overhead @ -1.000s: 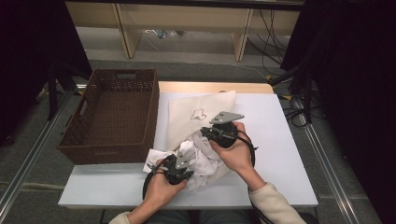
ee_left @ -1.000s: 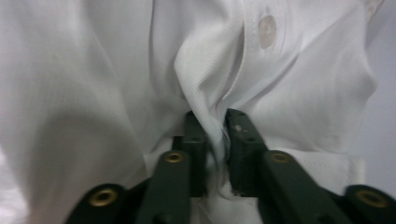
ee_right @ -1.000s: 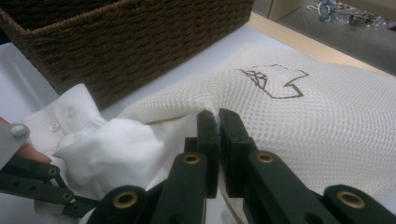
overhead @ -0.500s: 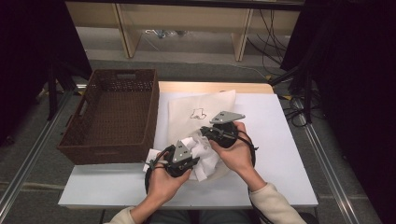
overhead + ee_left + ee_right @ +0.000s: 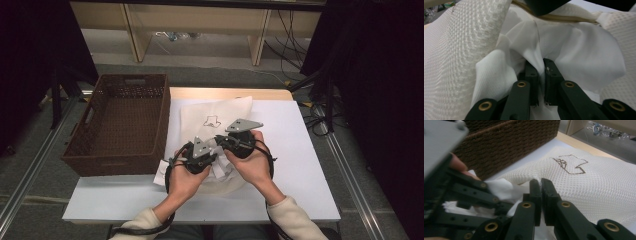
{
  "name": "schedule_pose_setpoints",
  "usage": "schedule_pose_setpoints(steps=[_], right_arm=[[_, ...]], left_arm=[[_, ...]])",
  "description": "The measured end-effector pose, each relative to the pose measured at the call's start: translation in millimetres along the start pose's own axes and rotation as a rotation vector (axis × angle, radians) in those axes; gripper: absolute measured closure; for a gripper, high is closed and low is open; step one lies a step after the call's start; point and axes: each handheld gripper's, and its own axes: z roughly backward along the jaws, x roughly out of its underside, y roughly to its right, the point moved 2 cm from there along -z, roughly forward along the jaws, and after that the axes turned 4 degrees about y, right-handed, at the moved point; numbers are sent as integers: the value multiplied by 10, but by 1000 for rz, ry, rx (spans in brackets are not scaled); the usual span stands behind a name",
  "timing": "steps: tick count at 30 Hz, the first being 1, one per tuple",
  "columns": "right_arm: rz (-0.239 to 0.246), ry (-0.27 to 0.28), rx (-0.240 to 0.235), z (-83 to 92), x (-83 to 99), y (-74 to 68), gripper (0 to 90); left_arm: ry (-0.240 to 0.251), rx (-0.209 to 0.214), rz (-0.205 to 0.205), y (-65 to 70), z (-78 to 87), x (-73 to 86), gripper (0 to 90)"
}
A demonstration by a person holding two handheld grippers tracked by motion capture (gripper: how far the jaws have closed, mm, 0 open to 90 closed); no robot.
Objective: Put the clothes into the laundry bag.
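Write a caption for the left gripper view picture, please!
The left hand-held gripper pinches thin white cloth inside a white mesh bag.

Right gripper (image 5: 541,181) jaws pinching white mesh bag (image 5: 584,182), brown wicker basket (image 5: 506,142) behind, left gripper (image 5: 471,202) alongside

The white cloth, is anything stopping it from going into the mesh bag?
Nothing visible blocks it. The left hand-held gripper pinches the thin white cloth right at the mouth of the white mesh laundry bag, while the right hand-held gripper holds the bag's edge.
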Motion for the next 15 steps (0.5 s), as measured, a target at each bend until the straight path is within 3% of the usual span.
schedule_pose_setpoints(steps=[2, 3, 4, 5, 8, 9, 11, 12, 13, 15], right_arm=[[-4, -6, -1, -4, 6, 0, 891], [-8, -5, -2, -7, 8, 0, 891], [0, -3, -3, -12, 8, 7, 891], [-1, -4, -4, -12, 9, 8, 891], [5, -3, -4, -11, 11, 12, 891], [4, -5, -7, -12, 12, 13, 890], [-14, -10, -4, -11, 21, 19, 890], [0, -6, -7, -15, 20, 34, 889], [-17, -9, -3, -10, 22, 27, 889], [-1, -4, -5, -7, 15, 47, 889]], left_arm=[[-2, -17, 13, -6, -63, 18, 833], [-10, -20, -9, -28, -92, 28, 831], [-3, -31, 19, -23, -143, 53, 828], [-2, -37, 20, -32, -174, 69, 819], [-39, -27, -28, -74, -250, 133, 767], [-51, -17, -1, -46, -251, 150, 724], [-51, 15, 2, 2, -216, 153, 552], [-45, 15, -2, 32, -156, 146, 484], [-54, 14, -38, 58, -73, 132, 393], [-60, 26, -62, 121, 109, 121, 247]])
